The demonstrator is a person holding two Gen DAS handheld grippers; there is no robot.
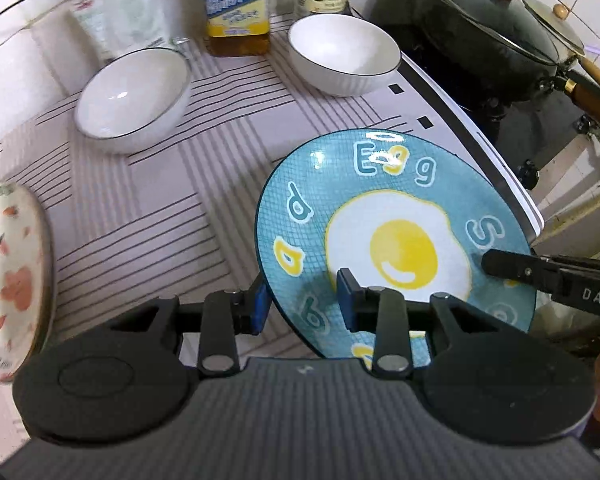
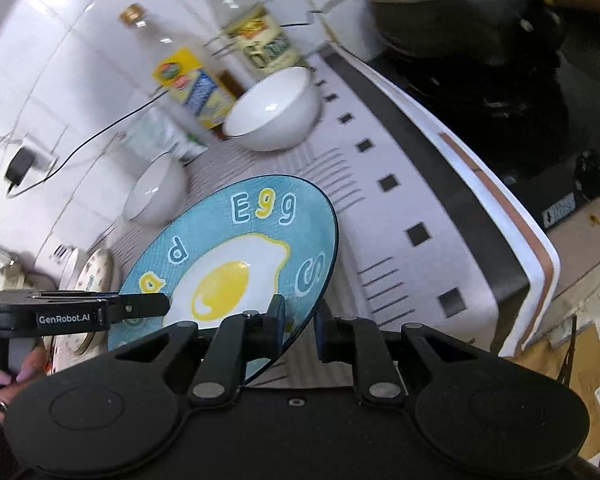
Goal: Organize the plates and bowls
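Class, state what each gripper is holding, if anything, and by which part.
Both straddle the rim of the tilted blue fried-egg plate: left gripper at its near-left edge, right gripper at its near-right edge.

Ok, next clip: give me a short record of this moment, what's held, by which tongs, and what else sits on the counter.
held: blue egg plate, tilted
left tongs: straddle its near-left rim; grip unclear
right tongs: shut on its right rim
on striped mat: near white bowl, far white bowl, apart, upright
left edge: flowered plate
behind: yellow-label bottle; lidded pan
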